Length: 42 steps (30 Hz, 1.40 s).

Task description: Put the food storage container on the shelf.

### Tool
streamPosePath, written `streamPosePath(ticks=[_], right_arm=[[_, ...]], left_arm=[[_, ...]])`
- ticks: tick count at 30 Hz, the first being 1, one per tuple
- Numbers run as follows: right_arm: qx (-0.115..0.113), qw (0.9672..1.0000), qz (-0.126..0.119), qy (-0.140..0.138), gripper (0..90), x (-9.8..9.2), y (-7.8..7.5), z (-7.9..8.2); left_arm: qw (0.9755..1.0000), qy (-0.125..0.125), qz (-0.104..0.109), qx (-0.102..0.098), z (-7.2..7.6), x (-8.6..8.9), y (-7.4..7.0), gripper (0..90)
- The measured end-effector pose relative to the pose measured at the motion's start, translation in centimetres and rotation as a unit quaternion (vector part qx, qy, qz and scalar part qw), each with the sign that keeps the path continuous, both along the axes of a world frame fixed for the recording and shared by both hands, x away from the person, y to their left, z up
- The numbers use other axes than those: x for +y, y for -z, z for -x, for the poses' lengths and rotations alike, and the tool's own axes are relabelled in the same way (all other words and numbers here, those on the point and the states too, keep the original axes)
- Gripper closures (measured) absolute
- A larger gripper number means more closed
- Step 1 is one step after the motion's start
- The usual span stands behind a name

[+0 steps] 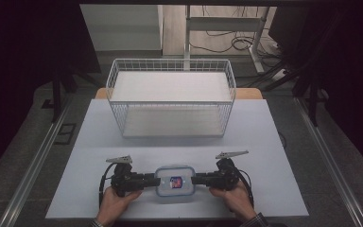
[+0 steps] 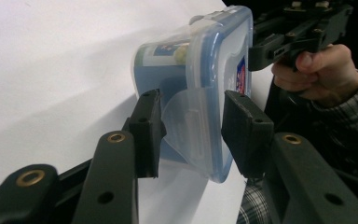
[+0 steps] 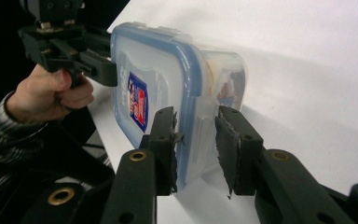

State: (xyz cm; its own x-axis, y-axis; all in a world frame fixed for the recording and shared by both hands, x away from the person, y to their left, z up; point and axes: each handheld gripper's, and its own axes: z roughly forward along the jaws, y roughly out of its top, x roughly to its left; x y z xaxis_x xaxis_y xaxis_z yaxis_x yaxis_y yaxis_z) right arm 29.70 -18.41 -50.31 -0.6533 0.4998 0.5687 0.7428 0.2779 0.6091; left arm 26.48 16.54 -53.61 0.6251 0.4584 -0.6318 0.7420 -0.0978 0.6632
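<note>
Clear box (image 1: 173, 183) w/ blue-rimmed lid, red-blue label on top, sits flat on surface (image 1: 99, 132). Left gripper (image 2: 191, 128) fingers straddle one side latch, not clamped. Right gripper (image 3: 196, 135) fingers pinch the opposite latch.

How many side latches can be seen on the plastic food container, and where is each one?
2. One latch flap sits between the left gripper jaws; the other latch flap sits between the right gripper jaws, at the opposite end of the container. Further latches may be hidden.

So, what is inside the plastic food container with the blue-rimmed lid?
Through the clear wall of the food container, something with a printed label shows, plus orange-brown contents in the right gripper view. What they are is unclear: the lid and its sticker cover them from above.
</note>
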Motion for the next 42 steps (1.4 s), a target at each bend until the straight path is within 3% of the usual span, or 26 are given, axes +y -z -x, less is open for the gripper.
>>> streamPosePath(ticks=[5, 8, 15, 27, 39, 40, 42], right_arm=[[-0.015, 0.9998, 0.005, 0.009, 68.3, 0.2, -0.5, 0.0], [-0.028, 0.9994, -0.003, 0.019, 68.4, 0.2, -1.1, 0.0], [-0.045, 0.9988, -0.007, 0.021, 68.5, 0.2, -2.1, -0.1], [-0.083, 0.9963, -0.011, 0.020, 68.3, 1.1, -6.1, -1.4], [-0.105, 0.9938, -0.020, 0.028, 68.6, 1.8, -10.7, -4.2], [-0.108, 0.9935, -0.021, 0.029, 68.6, 2.0, -11.5, -4.7], [-0.110, 0.9933, -0.022, 0.029, 68.5, 2.0, -11.8, -5.0]], left_arm=[[0.9999, -0.008, 0.007, -0.003, -0.4, 0.1, -0.2, 58.8], [0.9997, -0.010, 0.014, -0.016, -0.6, 0.1, -0.7, 58.8], [0.9995, -0.007, 0.010, -0.029, -1.1, 0.2, -2.0, 58.8], [0.9987, -0.010, 0.012, -0.049, -2.7, 1.1, -6.1, 58.8], [0.9974, -0.015, 0.008, -0.070, -5.8, 1.8, -11.3, 58.8], [0.9971, -0.016, 0.004, -0.074, -6.3, 1.9, -12.2, 58.8], [0.9970, -0.016, 0.002, -0.075, -6.5, 1.9, -12.6, 58.8]])
